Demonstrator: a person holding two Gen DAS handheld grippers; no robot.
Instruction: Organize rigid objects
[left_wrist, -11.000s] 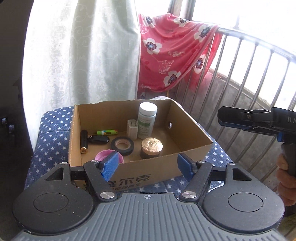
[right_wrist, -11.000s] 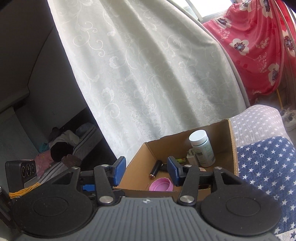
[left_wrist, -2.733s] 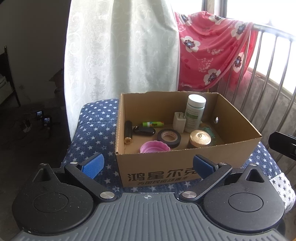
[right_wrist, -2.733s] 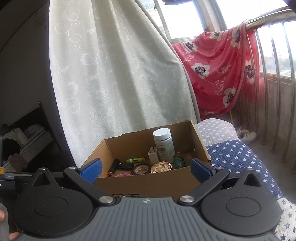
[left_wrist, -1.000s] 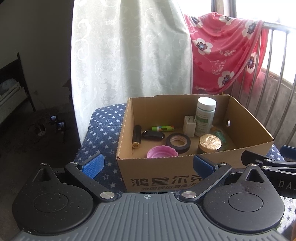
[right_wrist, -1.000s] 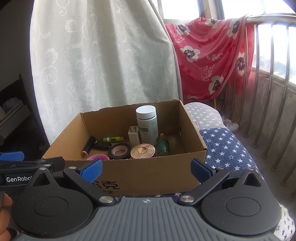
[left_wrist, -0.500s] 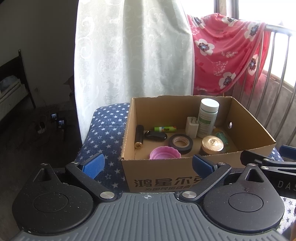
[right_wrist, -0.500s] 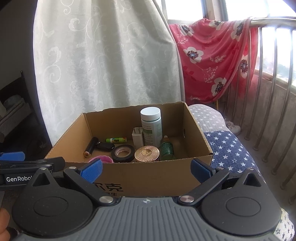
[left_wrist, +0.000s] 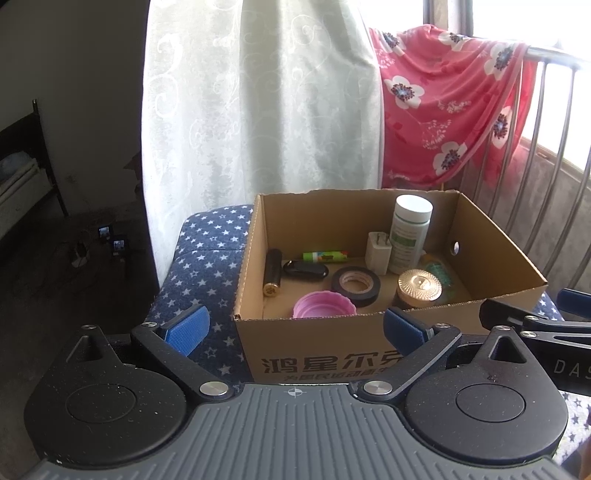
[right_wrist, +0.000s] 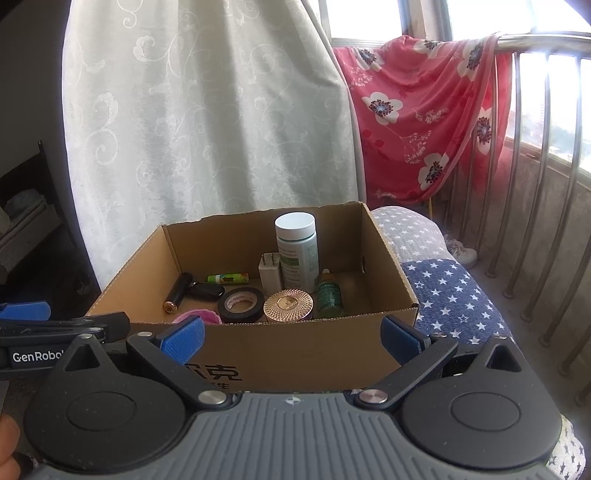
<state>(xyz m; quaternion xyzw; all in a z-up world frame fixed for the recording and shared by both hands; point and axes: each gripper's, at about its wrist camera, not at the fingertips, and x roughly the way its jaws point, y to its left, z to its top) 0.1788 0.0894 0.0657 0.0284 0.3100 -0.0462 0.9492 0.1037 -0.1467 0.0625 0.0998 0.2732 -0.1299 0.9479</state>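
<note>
On star-print cloth (left_wrist: 207, 254), cardboard box (left_wrist: 317, 354) sits just beyond both spread-wide hand-held grippers.

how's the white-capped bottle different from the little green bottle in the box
The white-capped bottle is taller and wider than the small green bottle. It has a broad flat white cap, while the small green bottle narrows to a slim pale tip. The white-capped bottle stands nearer the back wall, the small green bottle nearer the front. Both stand upright inside the cardboard box.

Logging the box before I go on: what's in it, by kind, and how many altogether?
Bottles: 2, white-capped and small green
Lids: 2, pink, gold
Tape: 1
Charger: 1
Torch: 1
Key fob: 1
Green tube: 1
Total: 9
</note>
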